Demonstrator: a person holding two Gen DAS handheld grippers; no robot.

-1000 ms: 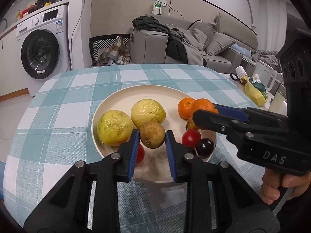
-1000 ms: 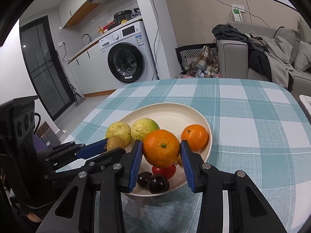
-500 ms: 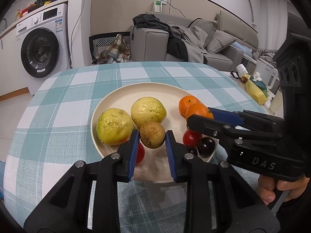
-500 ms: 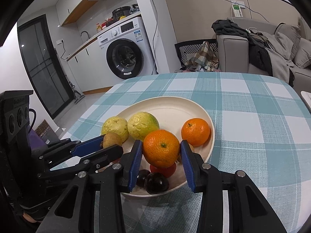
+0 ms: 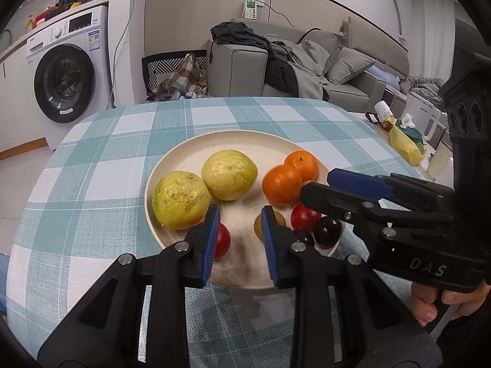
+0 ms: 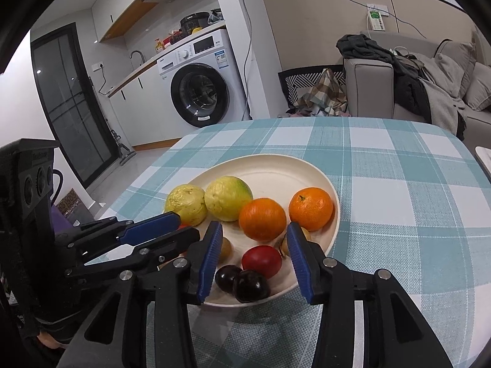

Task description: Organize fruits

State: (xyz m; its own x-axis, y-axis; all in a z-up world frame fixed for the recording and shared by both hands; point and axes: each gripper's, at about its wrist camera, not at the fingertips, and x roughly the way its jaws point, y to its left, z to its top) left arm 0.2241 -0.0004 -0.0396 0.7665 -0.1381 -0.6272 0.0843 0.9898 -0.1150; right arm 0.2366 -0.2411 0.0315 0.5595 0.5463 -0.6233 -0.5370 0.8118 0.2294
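Observation:
A cream plate (image 5: 245, 144) (image 6: 270, 168) on the checked table holds two yellow-green guavas (image 5: 181, 202) (image 5: 229, 174), two oranges (image 5: 281, 184) (image 5: 302, 165), red tomatoes (image 5: 303, 217) (image 5: 222, 240), dark plums (image 5: 327, 231) and a brown kiwi (image 5: 280, 219). My left gripper (image 5: 240, 240) is open and empty over the plate's near edge, with the kiwi just behind its right finger. My right gripper (image 6: 252, 257) is open and empty above the tomato (image 6: 261, 260) and plums (image 6: 242, 281), with the nearer orange (image 6: 262, 219) lying just beyond its tips.
A yellow packet (image 5: 405, 144), a bottle and a white kettle (image 5: 425, 119) stand at the table's right edge. Behind the table are a washing machine (image 5: 66, 73), a basket of cloth (image 5: 176, 76) and a grey sofa (image 5: 307, 61).
Both grippers opened. The left let go of the kiwi and the right let go of the orange; both fruits now lie on the plate.

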